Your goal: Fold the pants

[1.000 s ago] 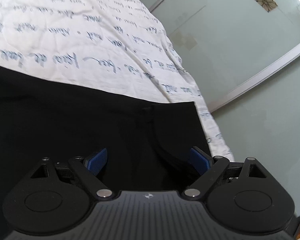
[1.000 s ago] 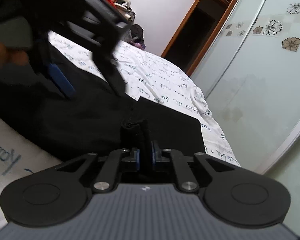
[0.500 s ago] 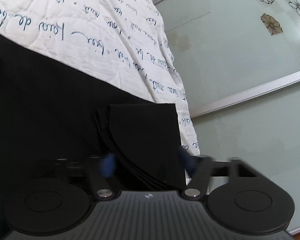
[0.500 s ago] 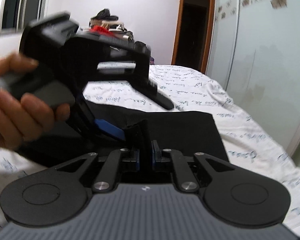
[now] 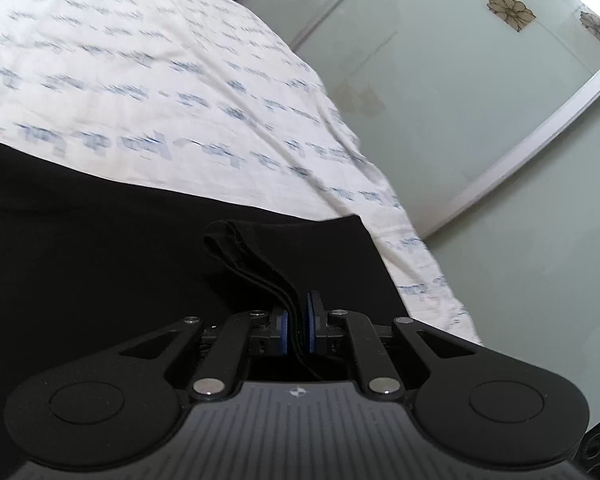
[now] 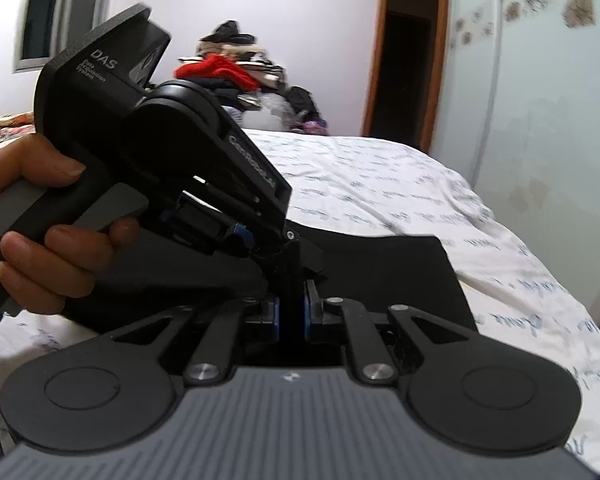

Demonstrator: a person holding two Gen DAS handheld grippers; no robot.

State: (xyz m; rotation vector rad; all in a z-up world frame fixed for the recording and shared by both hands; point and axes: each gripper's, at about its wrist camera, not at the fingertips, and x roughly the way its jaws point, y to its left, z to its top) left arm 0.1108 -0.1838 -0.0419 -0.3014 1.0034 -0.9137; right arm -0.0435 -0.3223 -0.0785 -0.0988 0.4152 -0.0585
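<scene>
We noted the left gripper (image 5: 296, 326), wide open a second before, had clamped the black fabric pants (image 5: 100, 260) edge at 12 o'clock. The right gripper (image 6: 291, 316) stayed clamped on them. They lay on the white script-printed quilt (image 5: 160, 80).

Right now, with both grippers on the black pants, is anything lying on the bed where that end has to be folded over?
Nothing visible. The left gripper and right gripper are both shut on the pants. The rest of the pants and the white bedspread beyond look bare. The clothes pile sits past the bed's far end.
</scene>
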